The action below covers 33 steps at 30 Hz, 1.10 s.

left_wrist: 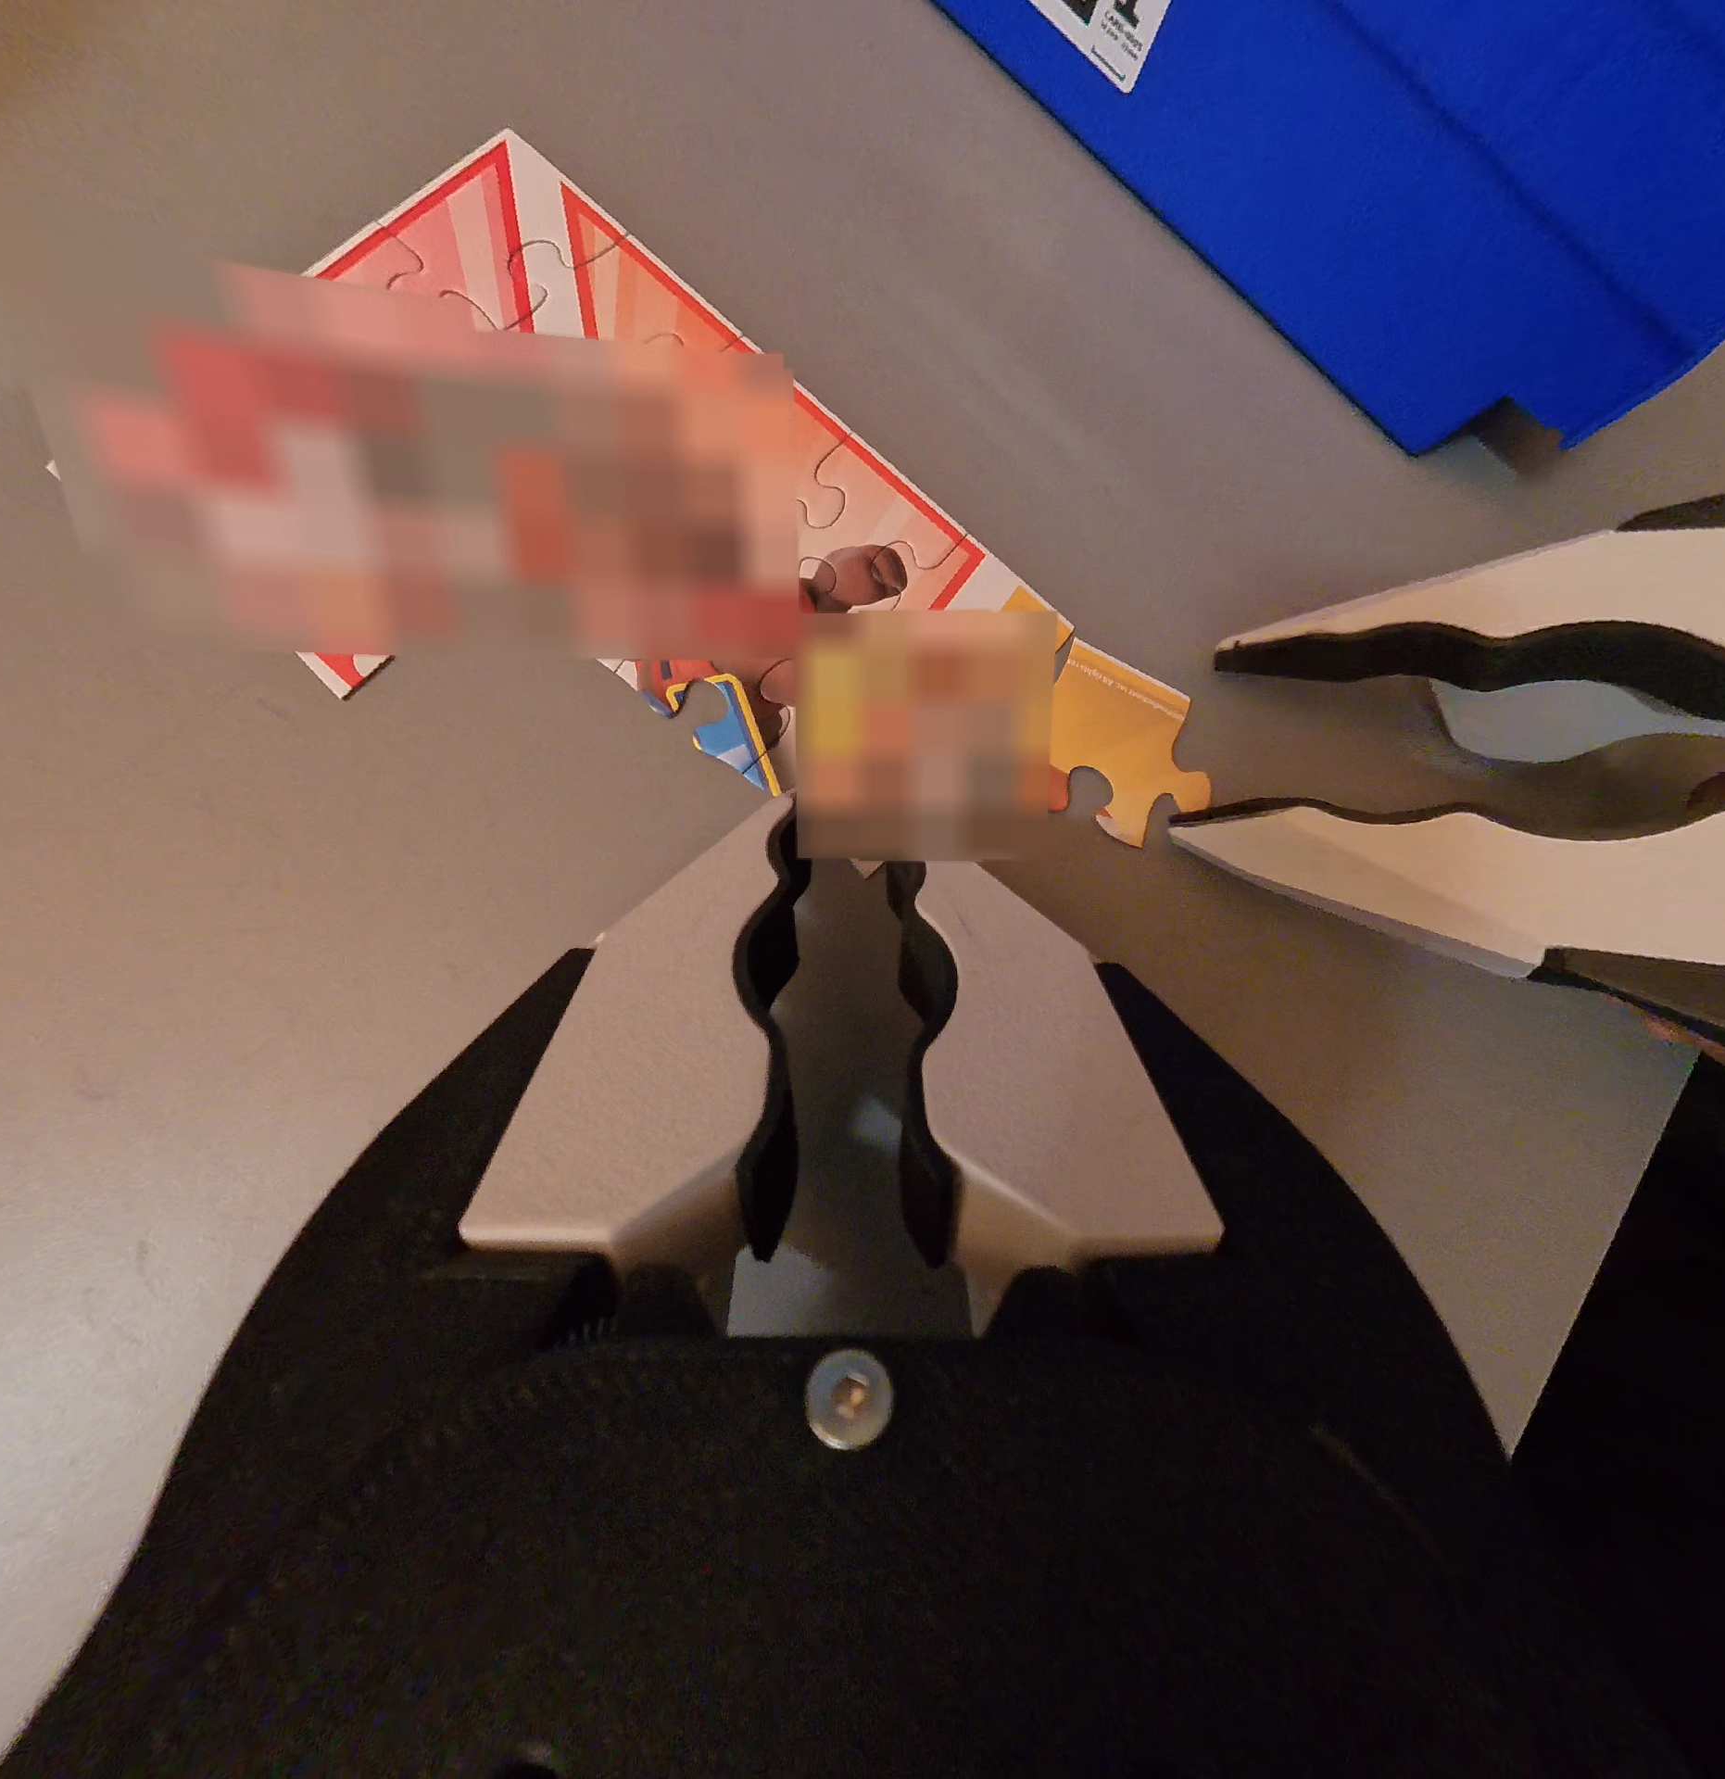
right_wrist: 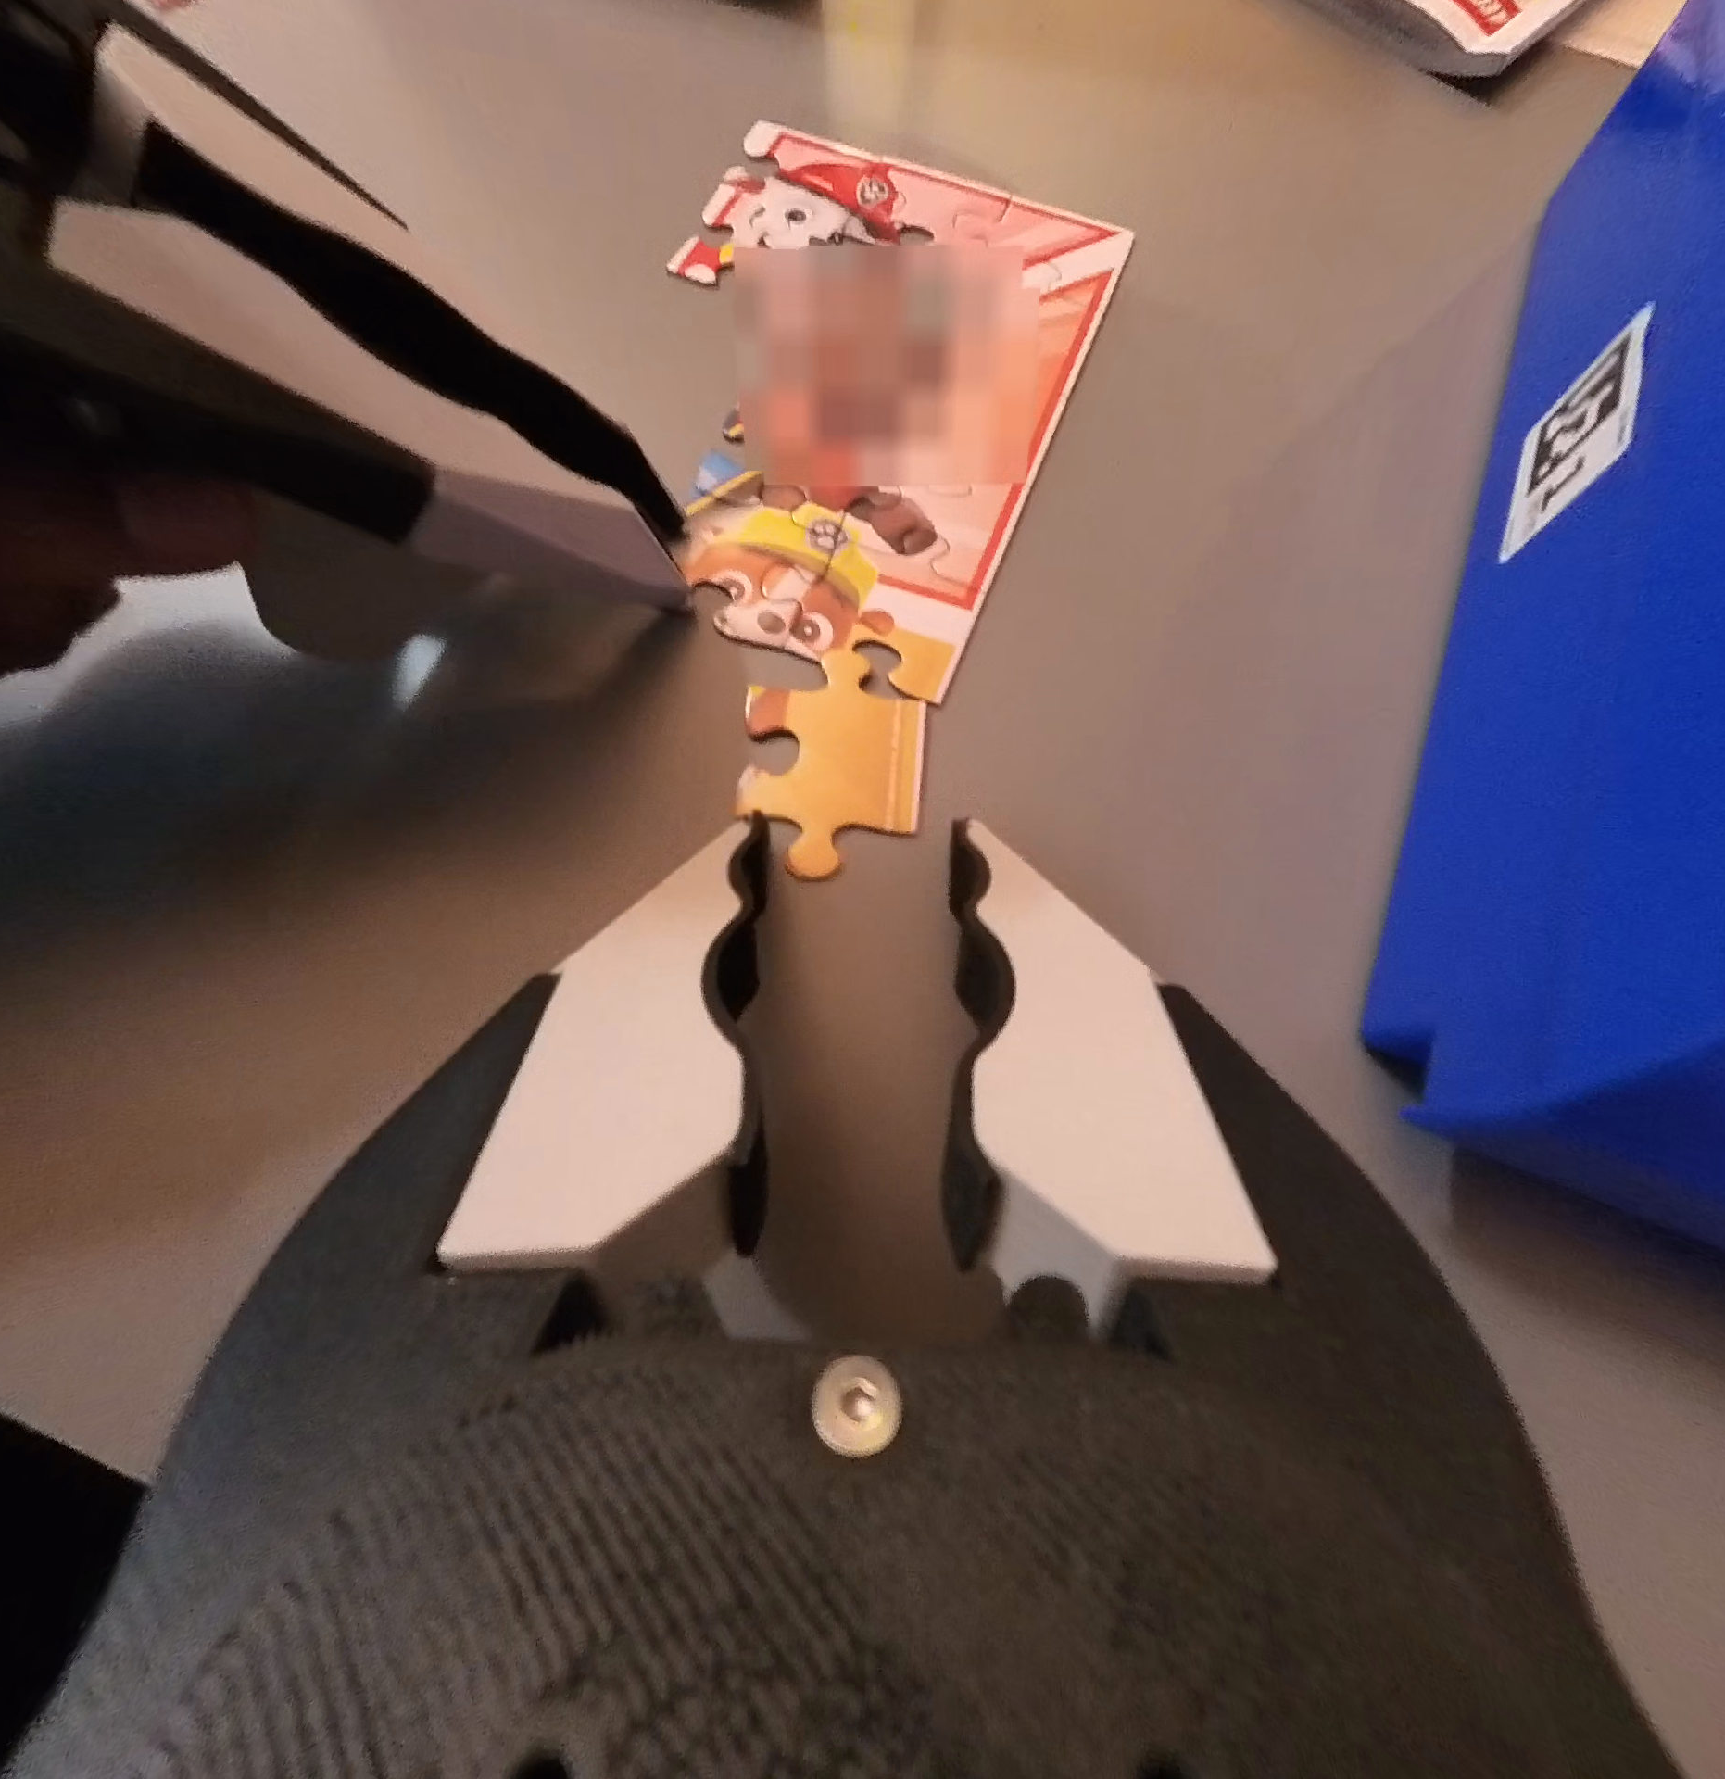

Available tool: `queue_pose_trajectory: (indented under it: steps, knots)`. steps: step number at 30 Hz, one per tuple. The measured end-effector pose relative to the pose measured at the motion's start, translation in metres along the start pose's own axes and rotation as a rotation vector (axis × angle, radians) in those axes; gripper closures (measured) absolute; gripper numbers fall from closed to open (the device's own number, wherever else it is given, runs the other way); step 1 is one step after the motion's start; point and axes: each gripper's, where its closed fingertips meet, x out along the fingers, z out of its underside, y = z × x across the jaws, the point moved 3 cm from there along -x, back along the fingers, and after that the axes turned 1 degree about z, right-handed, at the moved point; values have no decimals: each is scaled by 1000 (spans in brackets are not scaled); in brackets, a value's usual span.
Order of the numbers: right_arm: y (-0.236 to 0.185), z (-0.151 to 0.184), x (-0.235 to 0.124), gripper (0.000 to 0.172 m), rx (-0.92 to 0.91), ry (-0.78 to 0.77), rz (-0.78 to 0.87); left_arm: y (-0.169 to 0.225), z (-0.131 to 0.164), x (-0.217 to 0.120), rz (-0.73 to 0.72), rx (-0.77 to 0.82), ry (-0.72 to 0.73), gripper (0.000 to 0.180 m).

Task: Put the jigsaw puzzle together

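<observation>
Likely lab: grey table, tagged blue bin.

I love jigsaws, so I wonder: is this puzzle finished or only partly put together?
Partly: the joined puzzle has empty notches along its edge, and an orange piece sits not fully locked in.

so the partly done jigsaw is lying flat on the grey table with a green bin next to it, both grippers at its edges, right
Not quite: the bin is blue, not green, as the right wrist view shows. The rest holds: the partly assembled jigsaw lies flat on the grey table, with the left gripper and the right gripper at its edges.
</observation>
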Motion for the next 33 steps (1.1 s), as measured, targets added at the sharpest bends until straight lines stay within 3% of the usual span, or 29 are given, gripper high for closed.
queue_pose_trajectory:
  steps: [8,12,30,33]
  knots:
    - [-1,1,3,143,11,-18,-29,0,0,0,2,-6,8,170]
    - [-6,0,4,167,-5,-19,-44,0,0,0,2,-4,6,170]
    - [-5,-10,2,167,125,20,2,-1,0,0,12,-3,15,170]
    - [-4,-18,1,155,65,57,10,-1,0,0,19,-10,19,170]
